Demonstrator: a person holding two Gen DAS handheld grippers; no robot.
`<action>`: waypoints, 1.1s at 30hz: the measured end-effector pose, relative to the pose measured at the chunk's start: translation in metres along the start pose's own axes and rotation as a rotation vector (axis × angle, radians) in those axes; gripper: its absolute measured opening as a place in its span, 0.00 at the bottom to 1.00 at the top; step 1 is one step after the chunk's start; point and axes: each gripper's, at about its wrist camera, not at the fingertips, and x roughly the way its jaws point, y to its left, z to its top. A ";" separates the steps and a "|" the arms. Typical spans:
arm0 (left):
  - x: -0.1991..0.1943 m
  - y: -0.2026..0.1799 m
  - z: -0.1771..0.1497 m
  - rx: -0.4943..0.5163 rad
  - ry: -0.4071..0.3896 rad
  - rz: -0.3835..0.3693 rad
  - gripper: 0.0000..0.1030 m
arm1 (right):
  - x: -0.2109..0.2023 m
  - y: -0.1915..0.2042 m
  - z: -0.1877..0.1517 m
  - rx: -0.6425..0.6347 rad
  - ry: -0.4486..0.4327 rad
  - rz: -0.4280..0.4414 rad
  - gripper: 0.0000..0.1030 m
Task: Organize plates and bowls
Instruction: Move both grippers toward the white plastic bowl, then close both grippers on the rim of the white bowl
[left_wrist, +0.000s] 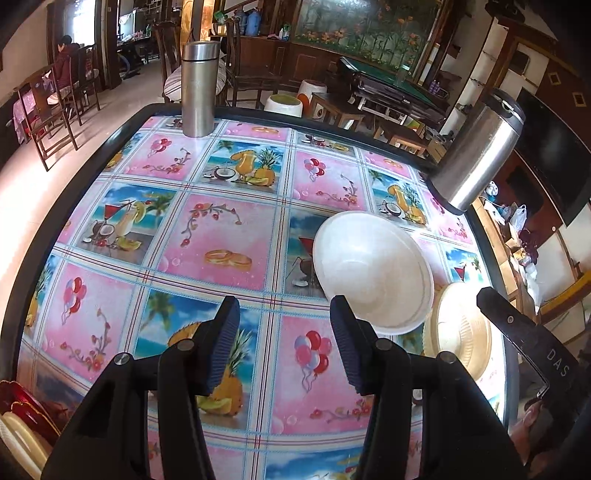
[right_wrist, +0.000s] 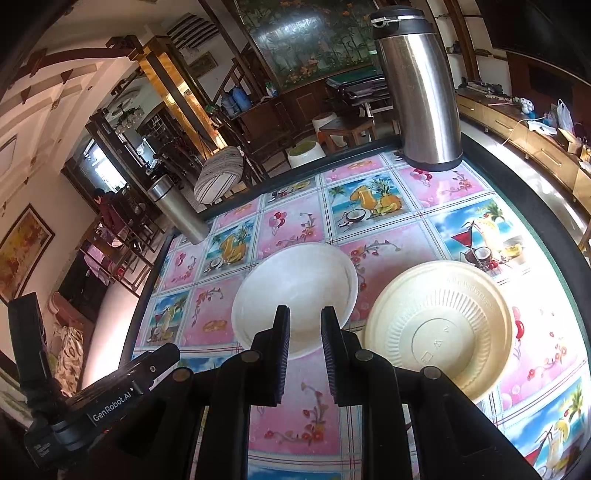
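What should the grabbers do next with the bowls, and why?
Probably move the right gripper forward onto the white bowl's near rim. Both grippers hold nothing, and that bowl lies straight ahead, separate from the cream bowl beside it.

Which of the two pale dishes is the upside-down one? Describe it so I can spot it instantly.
Start at the tall steel jug at the table's far edge. Nearer the camera lie two round dishes side by side: the cream plate sits right of the white bowl. Only it shows a ribbed underside and ringed base.
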 end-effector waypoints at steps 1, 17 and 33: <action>0.005 0.000 0.003 -0.007 0.005 -0.004 0.48 | 0.007 -0.002 0.005 0.009 0.007 0.002 0.20; 0.064 0.001 0.032 -0.074 0.045 -0.042 0.48 | 0.085 -0.031 0.034 0.053 0.075 -0.038 0.22; 0.096 -0.004 0.036 -0.089 0.107 -0.133 0.48 | 0.105 -0.040 0.031 0.052 0.112 -0.084 0.22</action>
